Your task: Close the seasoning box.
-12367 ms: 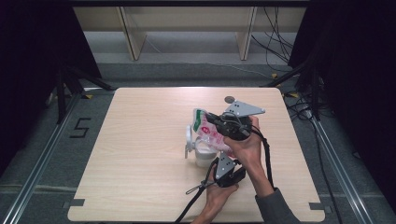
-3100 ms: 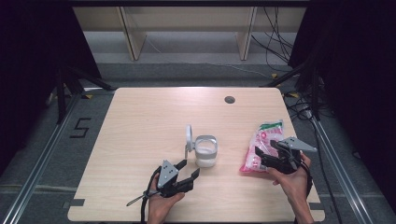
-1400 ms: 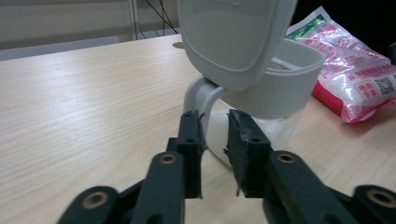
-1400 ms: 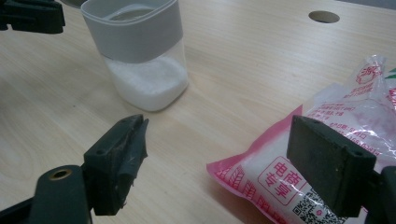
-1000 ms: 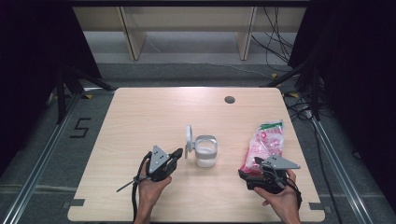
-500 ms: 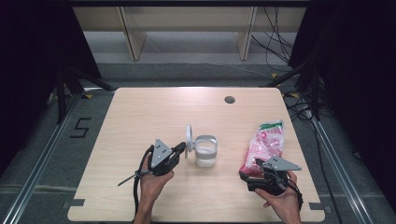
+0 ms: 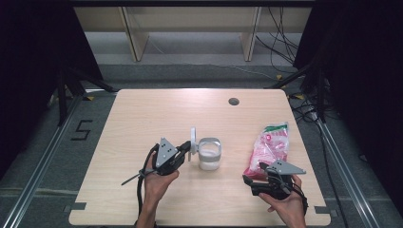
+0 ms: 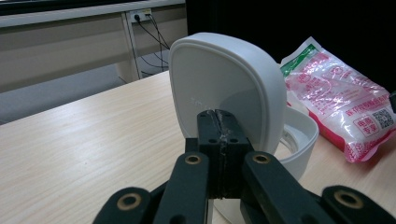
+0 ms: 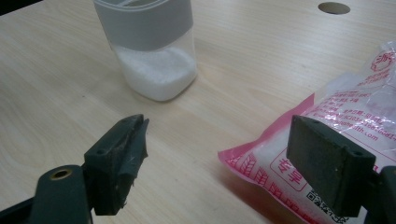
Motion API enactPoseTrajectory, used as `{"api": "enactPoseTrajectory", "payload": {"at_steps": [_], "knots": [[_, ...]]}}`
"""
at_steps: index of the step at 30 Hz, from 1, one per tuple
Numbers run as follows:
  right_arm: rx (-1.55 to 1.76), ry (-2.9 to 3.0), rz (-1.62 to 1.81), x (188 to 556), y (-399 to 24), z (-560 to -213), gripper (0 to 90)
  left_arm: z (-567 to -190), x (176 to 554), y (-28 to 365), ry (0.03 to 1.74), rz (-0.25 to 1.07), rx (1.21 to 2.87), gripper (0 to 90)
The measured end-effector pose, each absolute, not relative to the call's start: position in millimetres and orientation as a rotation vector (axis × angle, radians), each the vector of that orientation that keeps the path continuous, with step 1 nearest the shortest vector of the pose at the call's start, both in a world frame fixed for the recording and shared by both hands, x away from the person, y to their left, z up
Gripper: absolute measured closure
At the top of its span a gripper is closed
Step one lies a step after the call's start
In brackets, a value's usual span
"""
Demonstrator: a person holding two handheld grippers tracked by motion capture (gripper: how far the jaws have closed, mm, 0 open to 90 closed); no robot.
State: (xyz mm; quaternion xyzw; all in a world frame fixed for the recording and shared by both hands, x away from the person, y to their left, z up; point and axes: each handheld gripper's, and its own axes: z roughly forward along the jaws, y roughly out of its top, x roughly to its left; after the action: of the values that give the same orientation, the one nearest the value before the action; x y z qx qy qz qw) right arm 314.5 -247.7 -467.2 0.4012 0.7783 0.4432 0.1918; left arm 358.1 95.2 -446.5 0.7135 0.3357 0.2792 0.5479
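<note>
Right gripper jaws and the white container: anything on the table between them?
Nothing: in the right gripper view, bare tabletop runs from the right gripper to the container. The pink bag lies off to the side, by one of the jaws.

Matt pale wood-grain table, smooth white plastic lid on a clear plastic jar, glossy pink film bag.

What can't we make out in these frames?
- Jar contents, left gripper view: hidden behind the raised lid.
- Jar rim and lid, right gripper view: cut off by the top edge.
- Bag print, right gripper view: too small to read, partly behind a jaw.
- Left gripper tips against the lid, high view: too small.
</note>
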Motion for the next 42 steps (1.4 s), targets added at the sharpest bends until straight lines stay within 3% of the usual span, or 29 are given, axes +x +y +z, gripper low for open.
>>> {"api": "enactPoseTrajectory", "payload": {"at_steps": [25, 42], "knots": [[1.159, 2.197, 1.259, 313, -244, -469, 20.7, -442, 360, 78, 0.721, 0.655, 1.714, 89.0], [1.171, 2.192, 1.254, 312, -244, -468, 20.7, -442, 357, 88, 0.736, 0.635, 1.697, 81.7]]}}
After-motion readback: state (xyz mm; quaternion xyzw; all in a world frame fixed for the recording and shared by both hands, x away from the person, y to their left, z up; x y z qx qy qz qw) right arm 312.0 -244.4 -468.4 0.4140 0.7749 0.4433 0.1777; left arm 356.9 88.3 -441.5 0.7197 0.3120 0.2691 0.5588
